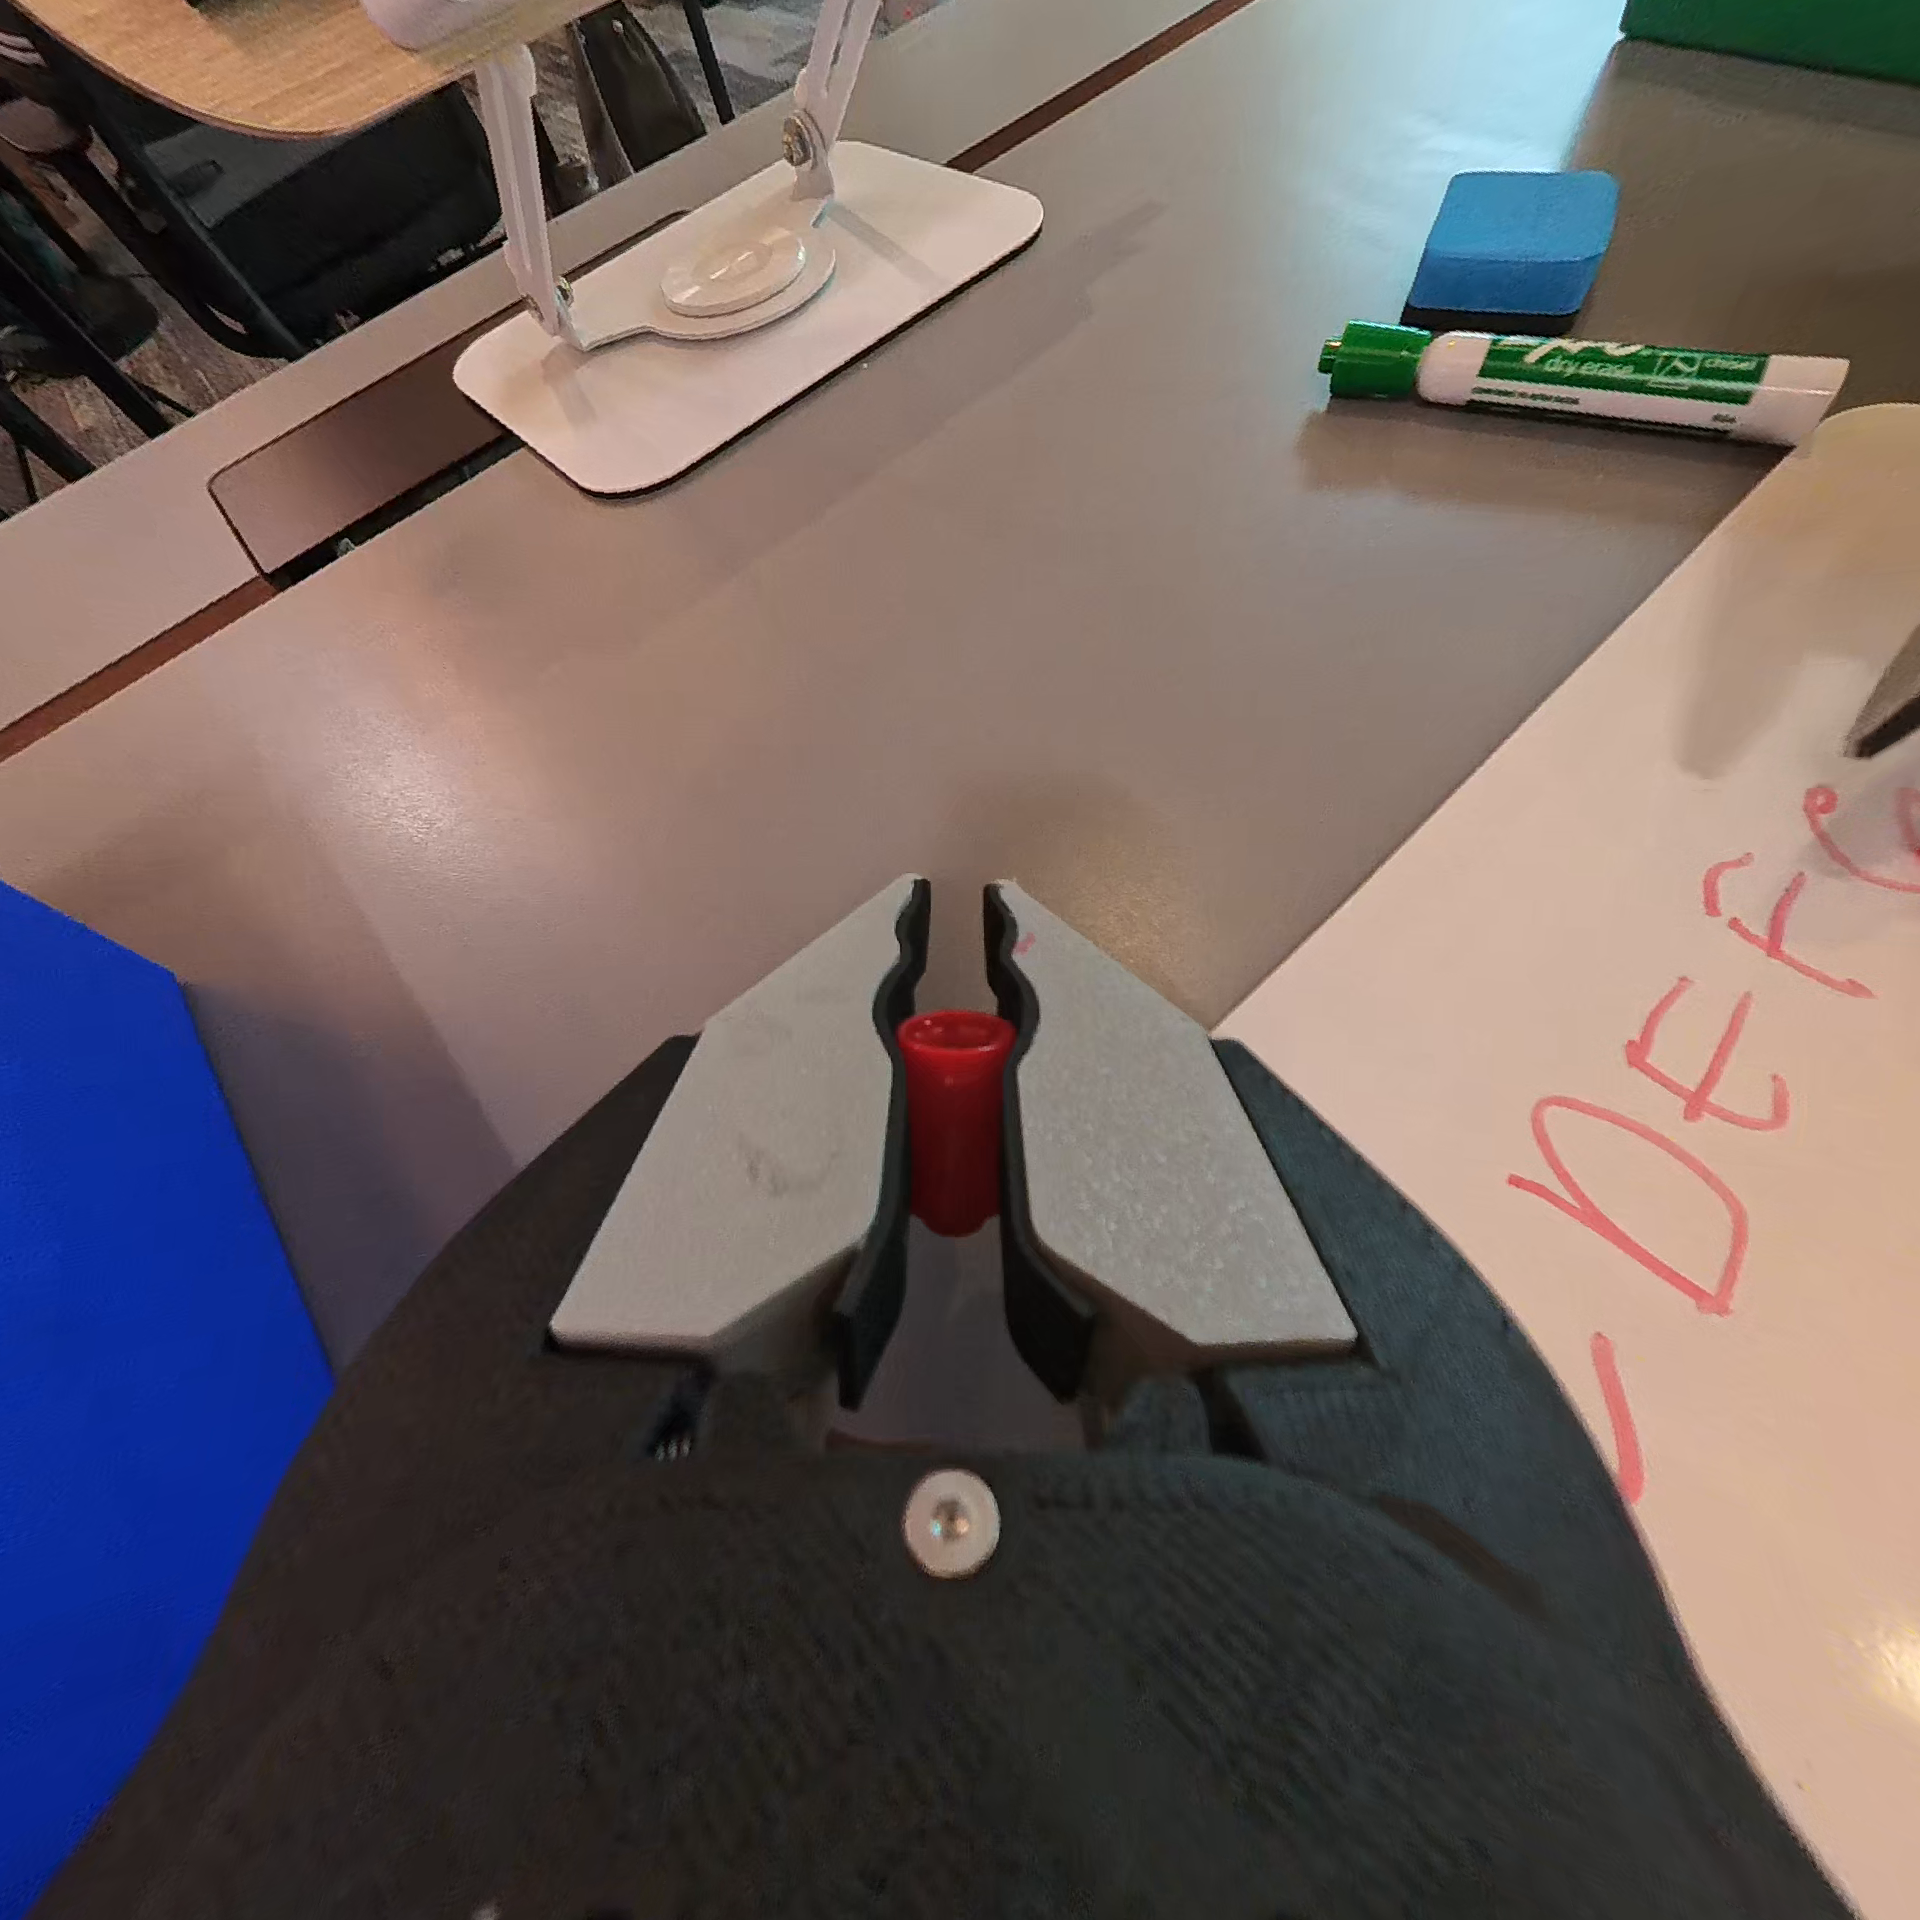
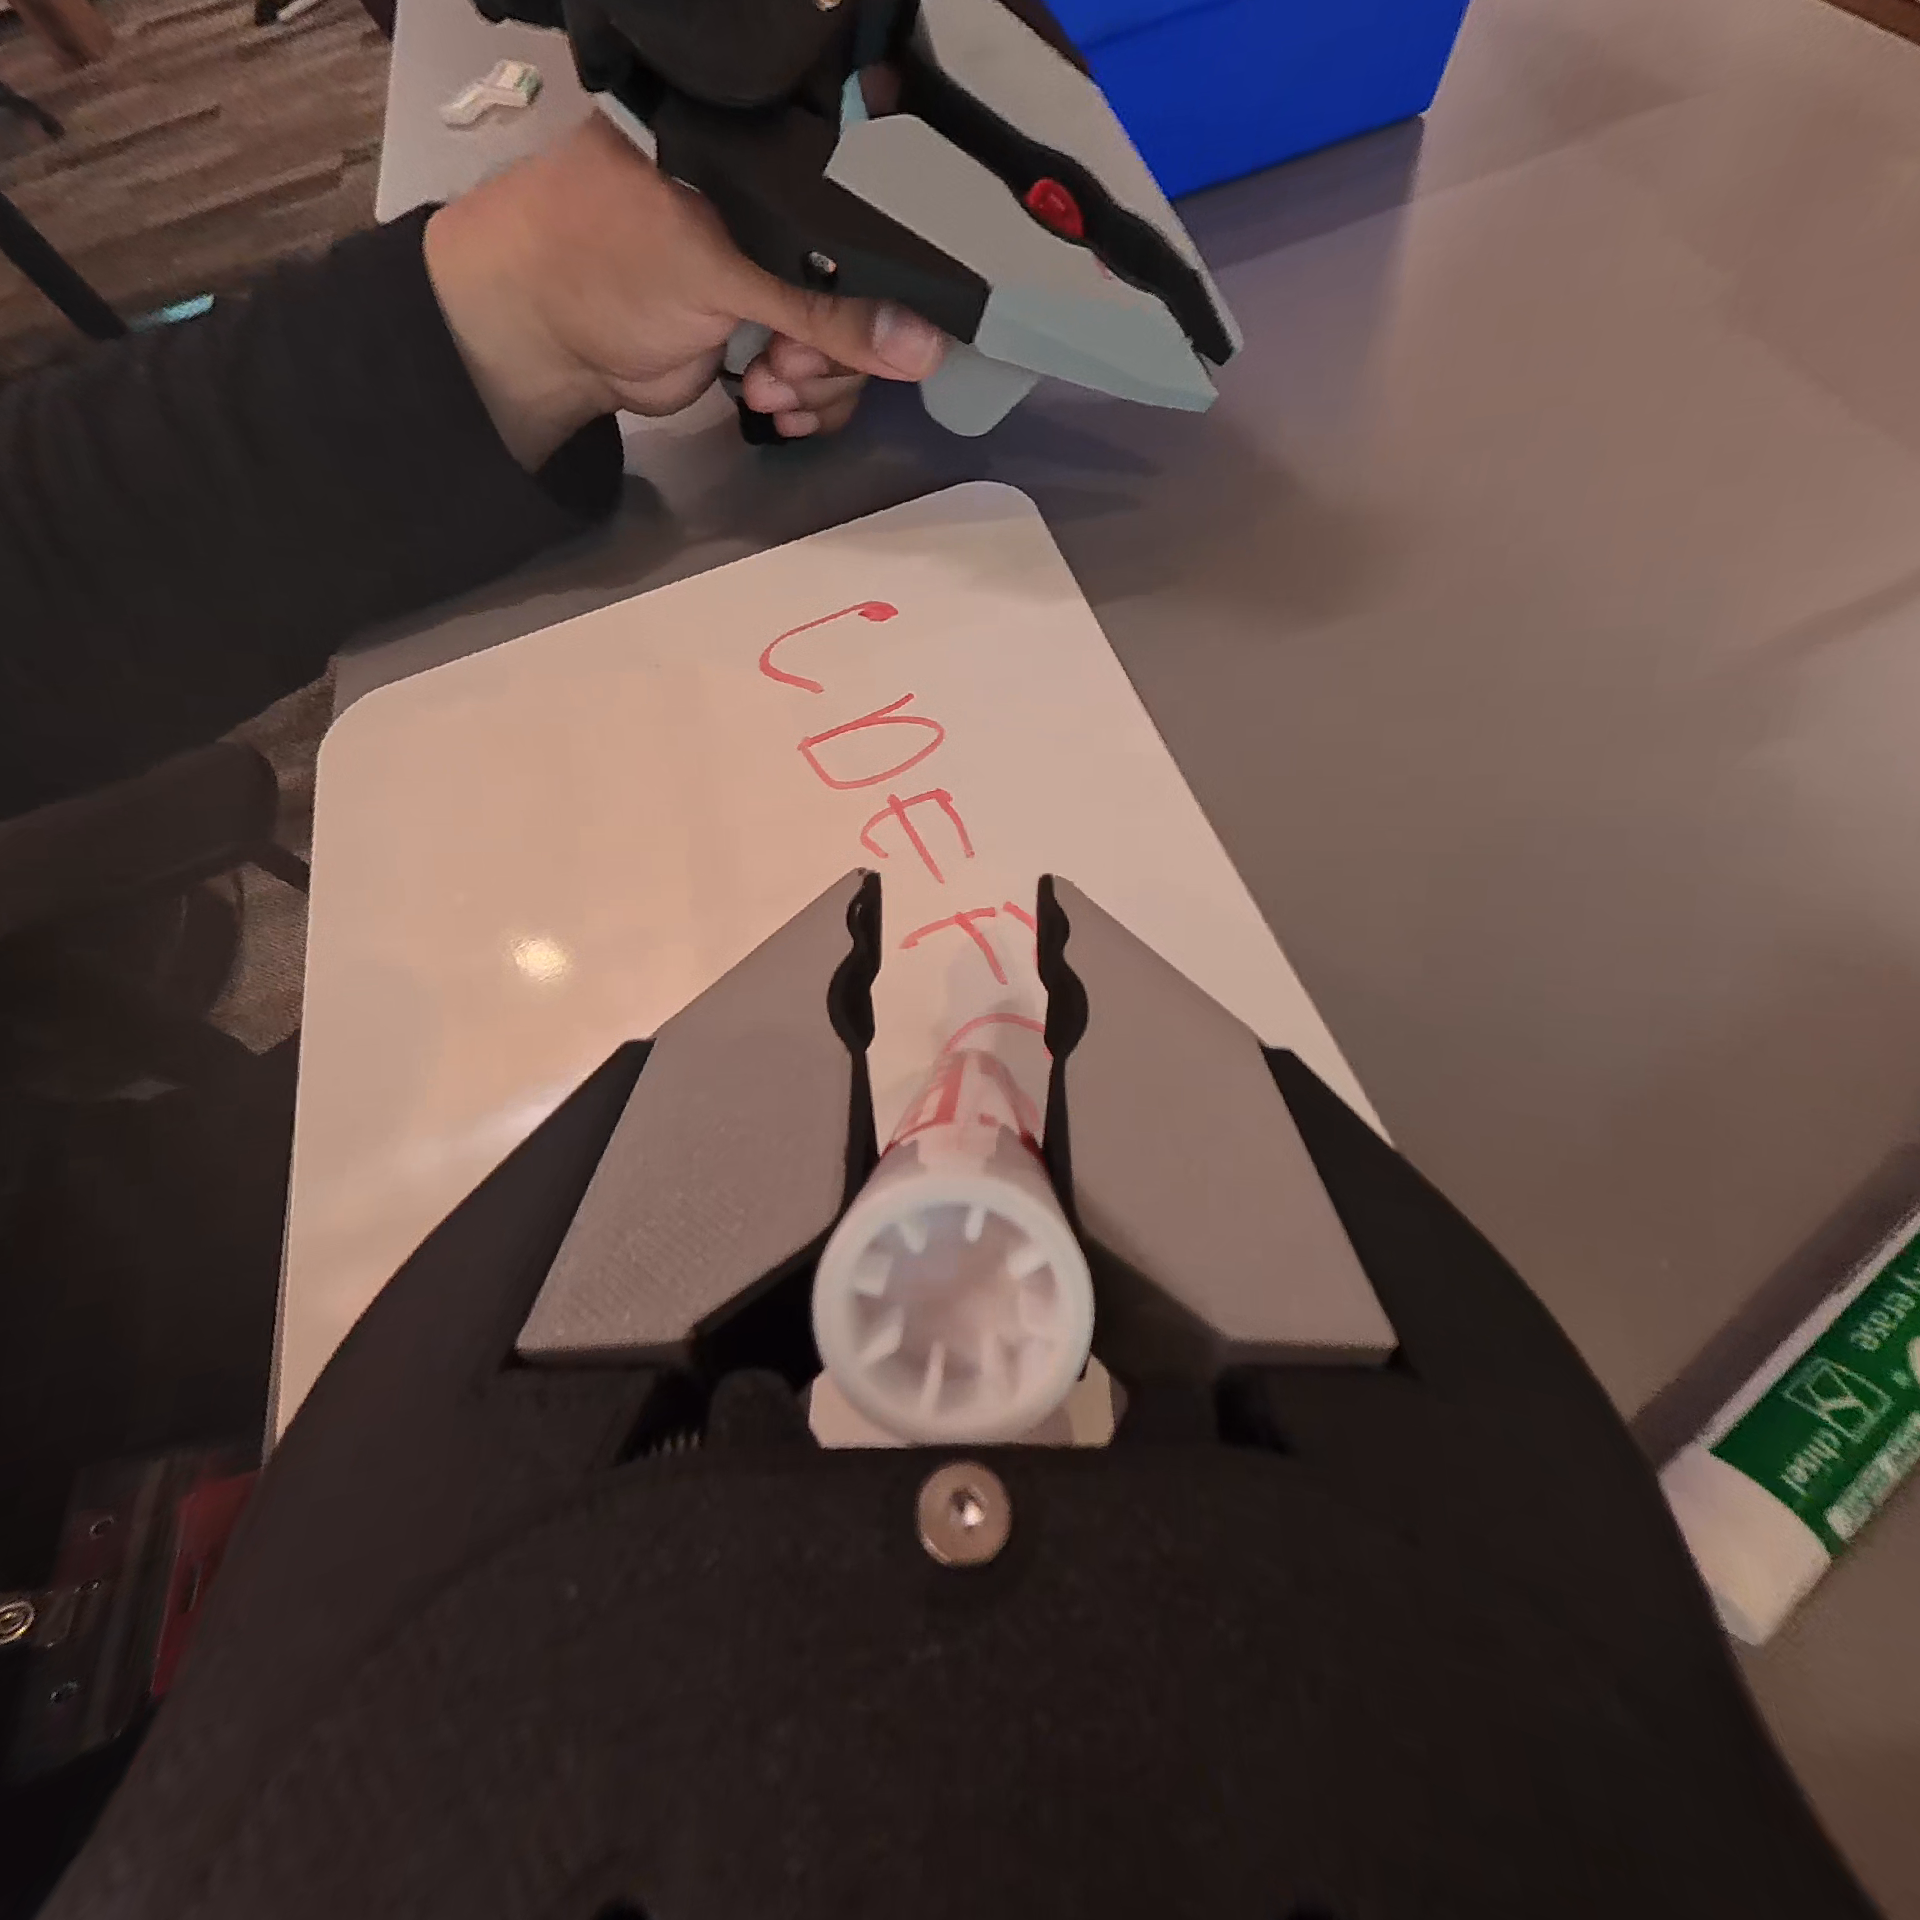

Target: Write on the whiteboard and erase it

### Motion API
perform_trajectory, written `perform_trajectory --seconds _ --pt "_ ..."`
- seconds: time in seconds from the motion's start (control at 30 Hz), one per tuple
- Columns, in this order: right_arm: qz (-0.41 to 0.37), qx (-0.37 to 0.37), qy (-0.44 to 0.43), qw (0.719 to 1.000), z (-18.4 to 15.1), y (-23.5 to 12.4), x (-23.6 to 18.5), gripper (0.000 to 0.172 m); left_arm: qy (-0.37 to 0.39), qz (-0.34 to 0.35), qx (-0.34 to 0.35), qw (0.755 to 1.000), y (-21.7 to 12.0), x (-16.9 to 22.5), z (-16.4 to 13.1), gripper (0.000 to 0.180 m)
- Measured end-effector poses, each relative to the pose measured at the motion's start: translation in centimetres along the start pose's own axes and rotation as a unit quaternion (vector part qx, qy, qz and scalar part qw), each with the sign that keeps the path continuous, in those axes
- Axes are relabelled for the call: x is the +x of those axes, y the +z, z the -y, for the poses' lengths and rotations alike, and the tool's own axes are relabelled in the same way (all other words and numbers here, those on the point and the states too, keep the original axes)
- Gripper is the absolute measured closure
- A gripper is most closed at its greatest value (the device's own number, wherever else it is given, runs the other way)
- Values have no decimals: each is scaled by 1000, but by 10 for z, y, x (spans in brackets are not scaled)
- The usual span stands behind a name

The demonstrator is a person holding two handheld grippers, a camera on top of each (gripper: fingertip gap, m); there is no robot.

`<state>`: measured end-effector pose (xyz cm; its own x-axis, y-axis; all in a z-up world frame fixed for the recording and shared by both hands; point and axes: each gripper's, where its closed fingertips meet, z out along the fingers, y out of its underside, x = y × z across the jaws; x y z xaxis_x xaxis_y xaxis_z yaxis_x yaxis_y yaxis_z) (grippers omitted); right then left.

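My right gripper [image 2: 956, 883] clamps the marker [image 2: 951, 1288], tip down on the whiteboard [image 2: 499, 831] mid-letter. My left gripper [image 1: 956, 899] pinches the red cap [image 1: 954, 1117], parked aside for recapping. Eraser [image 1: 1512, 249] waits beyond.

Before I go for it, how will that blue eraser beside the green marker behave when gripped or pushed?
The blue eraser looks like a soft pad, so it would probably give under the fingers. Flat and blocky on the table, it should slide, not roll like the round green marker. Probably light.

Office: grey desks [image 1: 935, 623], carpet [image 2: 208, 135]
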<state>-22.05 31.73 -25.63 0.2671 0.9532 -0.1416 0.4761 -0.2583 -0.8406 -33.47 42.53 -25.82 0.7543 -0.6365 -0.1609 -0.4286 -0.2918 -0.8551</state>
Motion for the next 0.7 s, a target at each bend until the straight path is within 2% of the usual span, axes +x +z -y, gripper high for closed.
perform_trajectory --seconds 0.17,0.37,0.7 --pt "-21 52 41 998 11 -20 19 143 -1 -2 -1 1000 0 0 0 172" --pt "-55 19 28 998 1 -15 27 142 -1 -2 0 1000 0 0 0 172" --pt "-63 5 26 998 -5 -13 30 142 -3 -2 0 1000 0 0 0 172"
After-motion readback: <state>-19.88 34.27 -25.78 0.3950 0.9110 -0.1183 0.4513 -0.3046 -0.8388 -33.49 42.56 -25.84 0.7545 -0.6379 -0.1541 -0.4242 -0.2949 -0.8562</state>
